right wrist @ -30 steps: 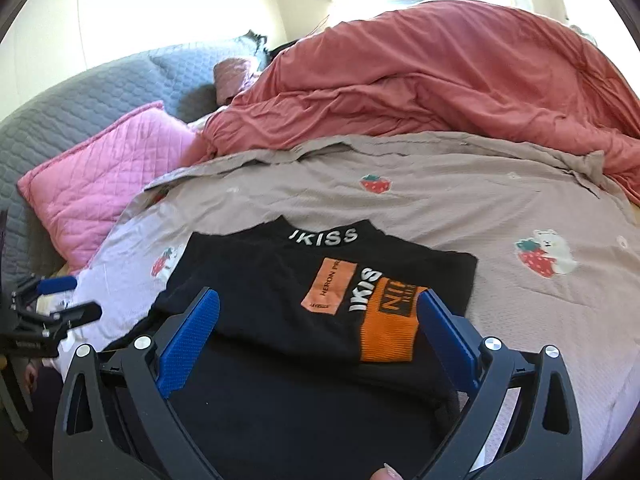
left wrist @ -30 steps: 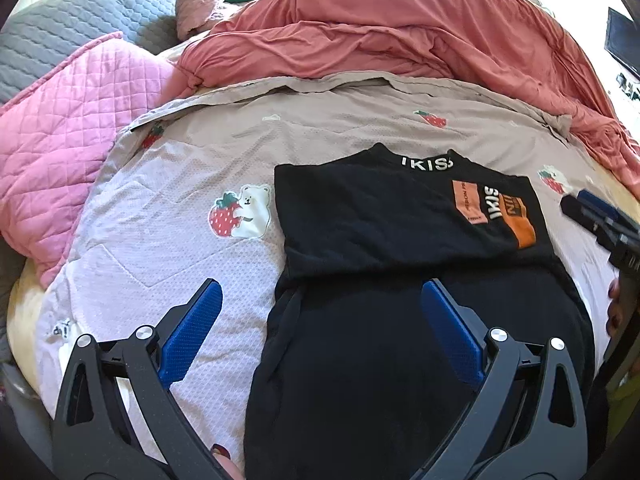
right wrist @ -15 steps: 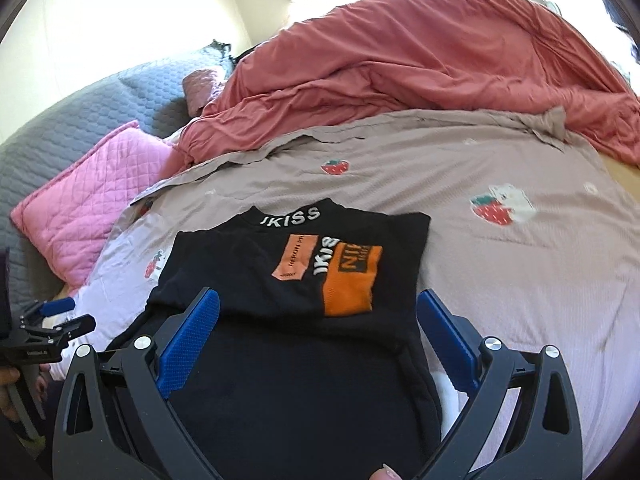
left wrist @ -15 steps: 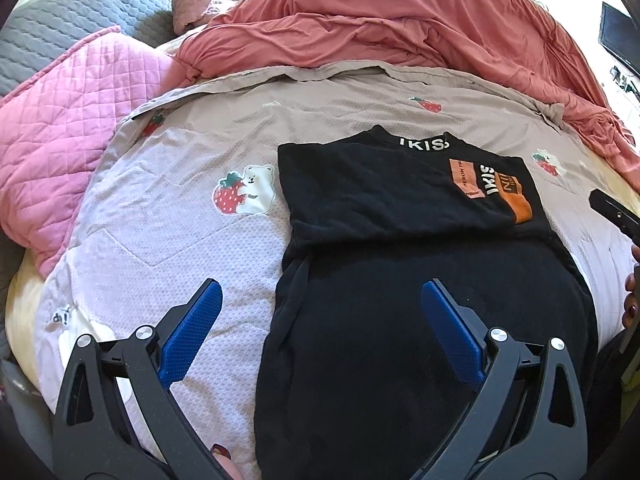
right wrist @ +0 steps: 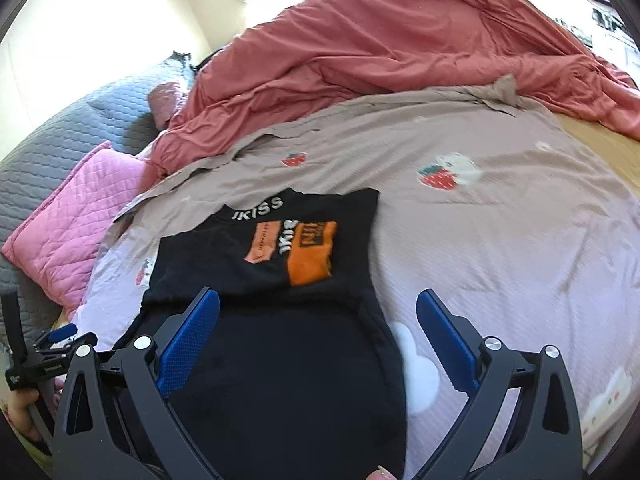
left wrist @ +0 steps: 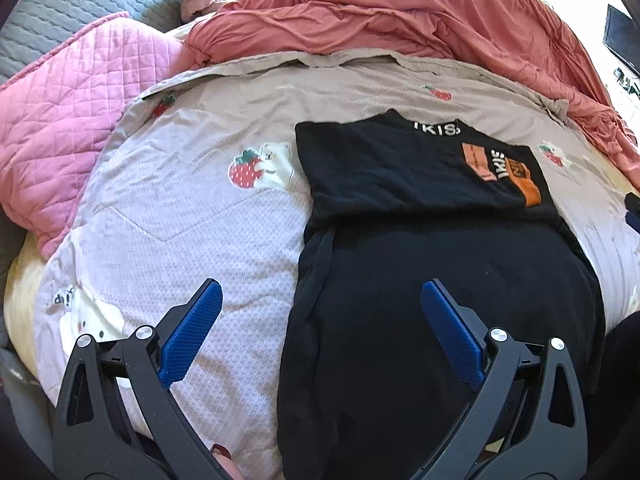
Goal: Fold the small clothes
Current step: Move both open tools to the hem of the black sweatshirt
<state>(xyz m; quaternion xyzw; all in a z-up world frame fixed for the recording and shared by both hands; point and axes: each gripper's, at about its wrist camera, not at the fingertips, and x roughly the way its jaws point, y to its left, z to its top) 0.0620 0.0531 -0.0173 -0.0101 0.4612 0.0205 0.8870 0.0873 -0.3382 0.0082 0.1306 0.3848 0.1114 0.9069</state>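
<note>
A black shirt (left wrist: pixel 420 208) with an orange patch and white lettering lies flat on the bed, its sides folded in and its collar pointing away from me. In the right wrist view the same black shirt (right wrist: pixel 280 320) runs from the middle down to the near edge. My left gripper (left wrist: pixel 322 320) hovers open over the shirt's near left edge, holding nothing. My right gripper (right wrist: pixel 318 328) hangs open over the shirt's near right edge, also holding nothing. The left gripper (right wrist: pixel 52 344) shows at the far left of the right wrist view, held in a hand.
A pale pink strawberry-print sheet (left wrist: pixel 192 216) covers the bed. A rumpled red duvet (left wrist: pixel 400 16) is heaped along the far side. A pink quilted pillow (left wrist: pixel 68 112) and a grey quilted headboard (left wrist: pixel 64 4) lie to the left. Bare mattress (right wrist: pixel 600 148) shows at right.
Both grippers have drawn back toward the near edge of the bed, staying open. The shirt has not moved. The right gripper has swung rightward, so the shirt sits further left in its view.
</note>
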